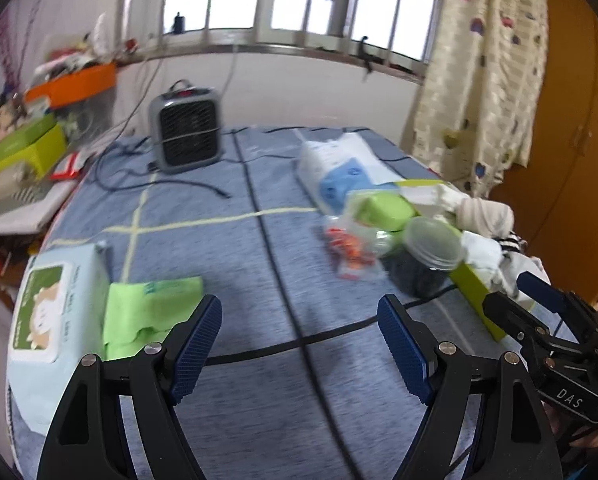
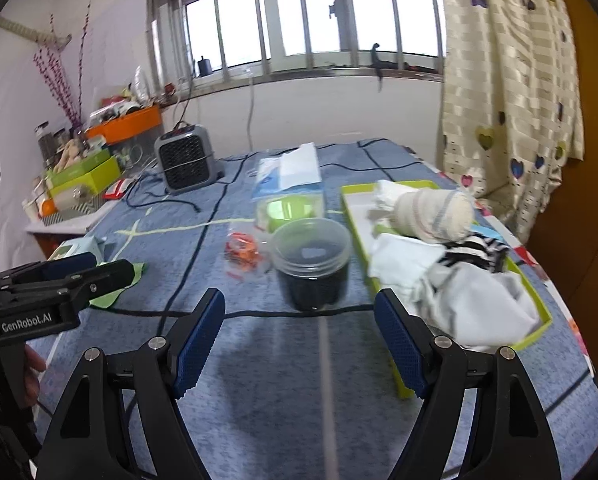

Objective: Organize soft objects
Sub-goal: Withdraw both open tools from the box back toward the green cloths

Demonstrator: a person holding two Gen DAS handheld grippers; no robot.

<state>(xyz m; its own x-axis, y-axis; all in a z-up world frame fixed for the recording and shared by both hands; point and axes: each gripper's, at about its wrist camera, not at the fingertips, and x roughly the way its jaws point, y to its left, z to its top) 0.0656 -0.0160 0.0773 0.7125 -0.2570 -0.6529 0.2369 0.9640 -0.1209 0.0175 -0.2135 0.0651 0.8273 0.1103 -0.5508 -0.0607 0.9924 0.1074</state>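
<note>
A lime-green tray [image 2: 349, 208] on the right of the blue bedspread holds soft things: a rolled beige towel [image 2: 435, 212], a striped black-and-white cloth [image 2: 475, 250] and white cloths [image 2: 479, 300]. The tray also shows in the left wrist view [image 1: 475, 292]. A green cloth [image 1: 147, 312] lies at the left beside a wet-wipes pack [image 1: 51, 320]. My left gripper [image 1: 299, 344] is open and empty above the bedspread, right of the green cloth. My right gripper [image 2: 299, 340] is open and empty, just left of the tray.
A clear plastic jar with dark contents [image 2: 311, 264], a bag of orange bits [image 2: 243, 252], a green box [image 2: 291, 208] and a tissue pack [image 2: 295, 172] sit mid-bed. A grey heater [image 2: 187, 160] and cables [image 1: 275, 264] lie behind. A cluttered side table [image 2: 79, 184] stands left.
</note>
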